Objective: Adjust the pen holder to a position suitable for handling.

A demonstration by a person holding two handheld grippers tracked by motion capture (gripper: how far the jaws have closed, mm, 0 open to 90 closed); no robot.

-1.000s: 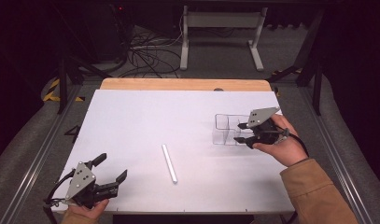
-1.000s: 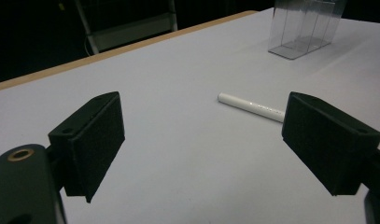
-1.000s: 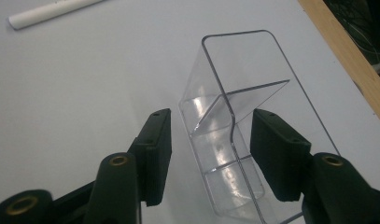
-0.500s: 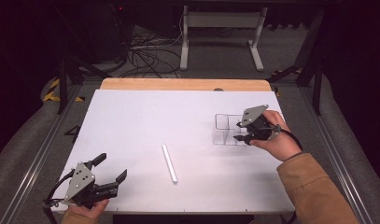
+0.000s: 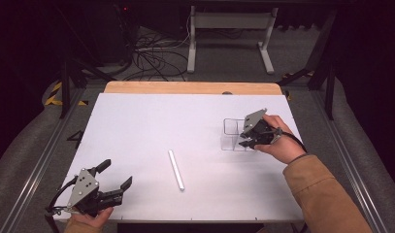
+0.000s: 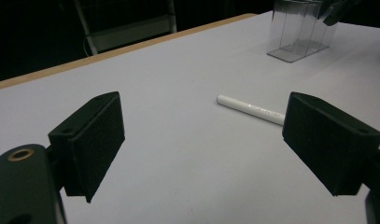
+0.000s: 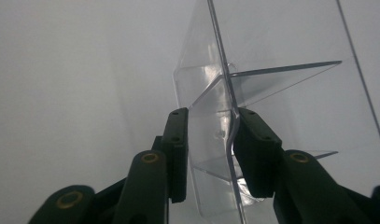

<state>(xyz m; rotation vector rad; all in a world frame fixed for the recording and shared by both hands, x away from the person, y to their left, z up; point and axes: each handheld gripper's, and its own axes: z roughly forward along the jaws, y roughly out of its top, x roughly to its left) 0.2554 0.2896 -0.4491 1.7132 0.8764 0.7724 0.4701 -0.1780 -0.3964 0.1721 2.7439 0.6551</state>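
While the right gripper (image 7: pixel 210 140) has been closing on a wall of the clear divided box (image 5: pixel 232 134) at the desk's (image 5: pixel 151 121) right, steadying it, the left gripper (image 5: pixel 115 182) waits released near the white tube (image 5: pixel 176 169)

In the left gripper view, the white tube (image 6: pixel 251 108) at centre right runs behind the right jaw, so its far end is hidden. The clear plastic organizer (image 6: pixel 299 30) is cut off by the top edge at upper right. In the right gripper view, whether the pads press the organizer's clear wall cannot be told. In the high view, the left hand (image 5: pixel 86 222) is cut off at the bottom edge.
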